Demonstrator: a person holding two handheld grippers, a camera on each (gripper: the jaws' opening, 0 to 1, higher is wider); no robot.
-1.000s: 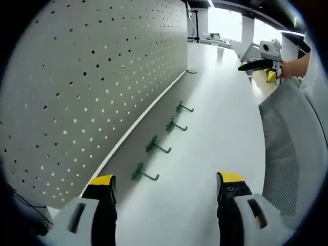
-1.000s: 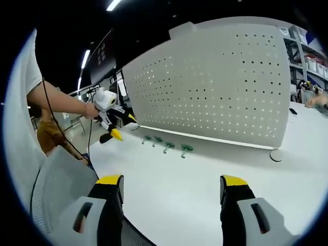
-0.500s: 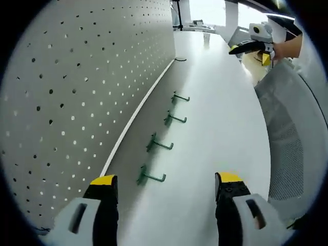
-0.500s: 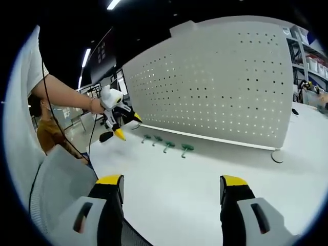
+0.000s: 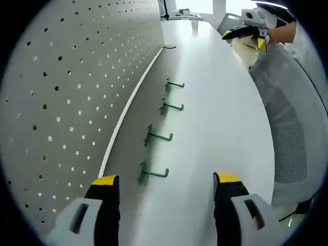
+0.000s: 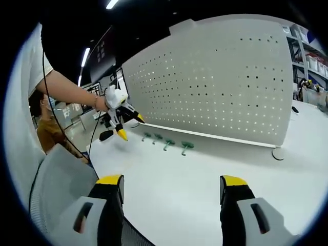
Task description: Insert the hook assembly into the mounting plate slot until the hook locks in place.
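The left gripper [image 5: 164, 187], its yellow-tipped jaws spread wide and holding nothing, hovers just above the nearest of four small green metal hooks [image 5: 151, 173] lying in a row on the white tabletop [image 5: 215, 118] beside the upright white perforated pegboard panel [image 5: 66, 87]. The right gripper [image 6: 167, 190], likewise spread and empty, hangs well back over the table's near edge. The step in hand appears to be the approach for a first pick: the left jaws would do best to straddle the closest hook's shank squarely before closing, leaving its backplate free to meet the board's holes. Counted: four hooks, one pegboard, two grippers, none yet carrying anything.
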